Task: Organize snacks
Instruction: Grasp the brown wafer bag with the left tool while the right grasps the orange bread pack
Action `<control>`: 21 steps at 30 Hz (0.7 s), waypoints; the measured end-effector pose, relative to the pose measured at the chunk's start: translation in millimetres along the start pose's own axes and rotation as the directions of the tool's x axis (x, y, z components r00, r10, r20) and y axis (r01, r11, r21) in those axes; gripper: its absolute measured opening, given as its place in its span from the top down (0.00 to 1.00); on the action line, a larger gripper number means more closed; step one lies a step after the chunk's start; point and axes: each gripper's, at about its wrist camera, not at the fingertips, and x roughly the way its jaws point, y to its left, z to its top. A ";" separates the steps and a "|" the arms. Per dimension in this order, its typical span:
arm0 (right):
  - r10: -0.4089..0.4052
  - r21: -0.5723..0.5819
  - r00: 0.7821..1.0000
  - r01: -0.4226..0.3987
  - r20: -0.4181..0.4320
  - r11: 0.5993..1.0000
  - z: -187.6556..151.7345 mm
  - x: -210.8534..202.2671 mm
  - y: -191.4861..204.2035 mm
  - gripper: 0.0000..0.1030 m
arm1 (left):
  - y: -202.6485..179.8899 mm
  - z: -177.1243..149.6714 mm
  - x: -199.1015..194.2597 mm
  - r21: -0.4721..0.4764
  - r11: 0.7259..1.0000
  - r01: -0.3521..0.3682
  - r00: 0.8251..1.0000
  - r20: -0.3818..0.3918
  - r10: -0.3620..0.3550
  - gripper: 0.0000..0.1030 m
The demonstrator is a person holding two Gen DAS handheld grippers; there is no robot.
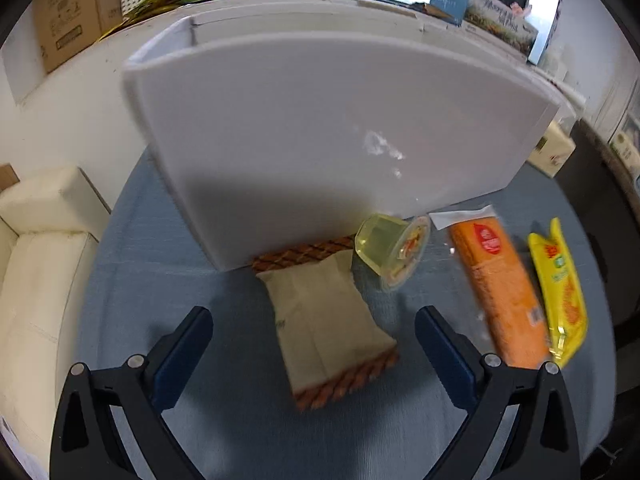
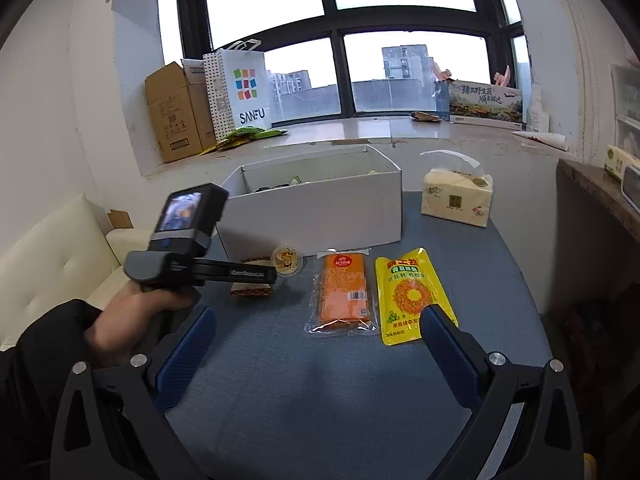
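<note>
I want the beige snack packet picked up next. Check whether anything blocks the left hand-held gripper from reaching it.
Nothing visible does. The left hand-held gripper is open with the beige snack packet lying flat between its fingers. The jelly cup lies beside the packet's far corner, and the white box stands behind it.

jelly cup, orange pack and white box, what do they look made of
Jelly cup: likely clear thin plastic, glossy; the yellowish inside shows through and a printed film lid seals it. Orange pack: clear shiny plastic wrap, with a transparent sealed border. White box: probably matte cardboard or corrugated board, with thin flat walls and folded edges.
</note>
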 end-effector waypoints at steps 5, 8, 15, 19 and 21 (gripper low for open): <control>-0.010 0.046 1.000 0.011 -0.022 0.999 -2.9 5.9 -9.7 0.00 | -4.2 -0.9 11.4 0.016 0.999 -0.049 0.999 0.002 0.049 0.00; -0.012 0.064 1.000 0.014 -0.028 0.998 -4.5 6.5 -12.6 0.00 | -5.0 -2.6 10.5 0.029 0.999 -0.035 0.999 0.022 0.034 0.00; -0.015 0.077 0.999 0.018 -0.036 0.997 -5.4 8.3 -14.2 0.00 | 13.1 -16.3 -13.0 0.039 0.997 0.062 0.993 0.100 -0.066 0.54; -0.007 0.068 0.999 0.010 -0.051 0.998 -7.1 13.0 -11.7 0.00 | 25.9 -32.0 -44.9 0.054 0.988 0.142 0.975 0.165 -0.149 0.54; -0.004 0.054 0.998 0.008 -0.070 0.998 -8.0 19.2 -9.8 0.00 | 34.4 -44.6 -73.5 0.049 0.977 0.209 0.955 0.205 -0.215 0.54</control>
